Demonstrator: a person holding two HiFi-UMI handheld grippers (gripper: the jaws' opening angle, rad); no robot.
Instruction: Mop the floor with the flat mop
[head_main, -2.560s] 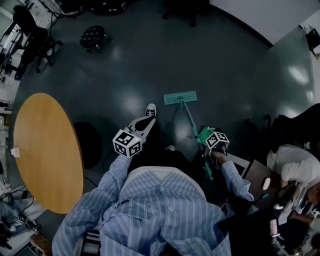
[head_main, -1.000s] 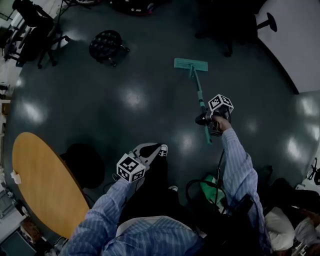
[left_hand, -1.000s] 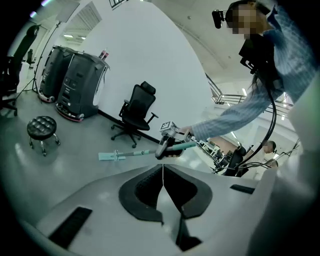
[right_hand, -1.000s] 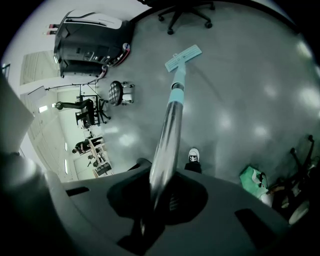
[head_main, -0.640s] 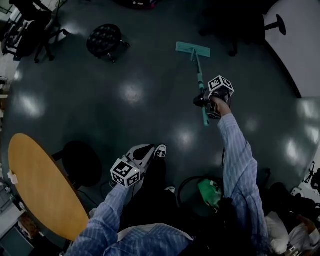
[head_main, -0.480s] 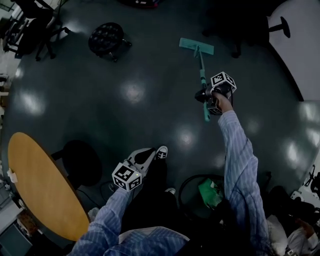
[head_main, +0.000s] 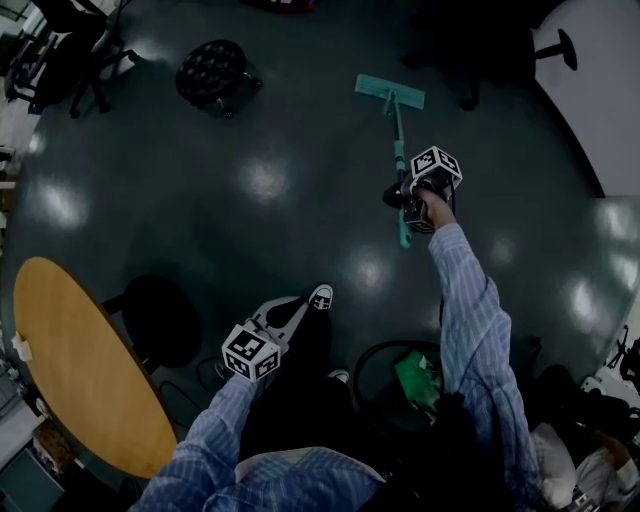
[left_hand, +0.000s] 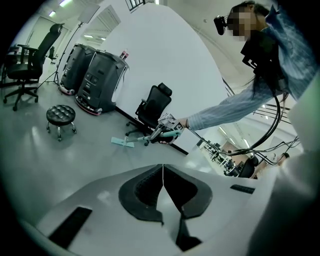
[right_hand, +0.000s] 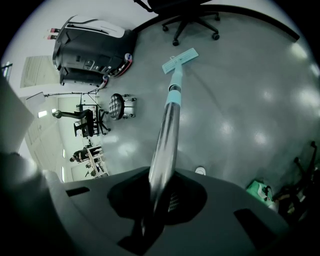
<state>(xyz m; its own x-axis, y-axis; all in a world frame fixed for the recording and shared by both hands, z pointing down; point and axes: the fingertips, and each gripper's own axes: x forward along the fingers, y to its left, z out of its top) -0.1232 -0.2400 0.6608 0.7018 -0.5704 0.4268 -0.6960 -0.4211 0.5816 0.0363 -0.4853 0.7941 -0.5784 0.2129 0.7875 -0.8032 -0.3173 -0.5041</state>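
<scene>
The flat mop has a teal rectangular head (head_main: 389, 91) lying flat on the dark grey floor, and a teal and metal handle (head_main: 399, 160) running back to my right gripper (head_main: 405, 198). That gripper is shut on the handle (right_hand: 167, 130), which passes between its jaws; the mop head (right_hand: 179, 59) shows far ahead. My left gripper (head_main: 297, 306) hangs low by my leg, its jaws closed together with nothing between them (left_hand: 162, 179). From the left gripper view the mop head (left_hand: 123, 142) and the right gripper (left_hand: 155, 135) appear across the room.
A small black stool (head_main: 212, 70) stands left of the mop head, and an office chair base (head_main: 470, 60) to its right. A round wooden table (head_main: 75, 370) is at the lower left. A green object (head_main: 418, 378) lies by my feet. Black machines (right_hand: 92, 52) stand near the wall.
Since 2.6 s ago the right arm has stretched out and pushed the mop far forward across the floor. Over the last half second the mop and both grippers barely shifted.
</scene>
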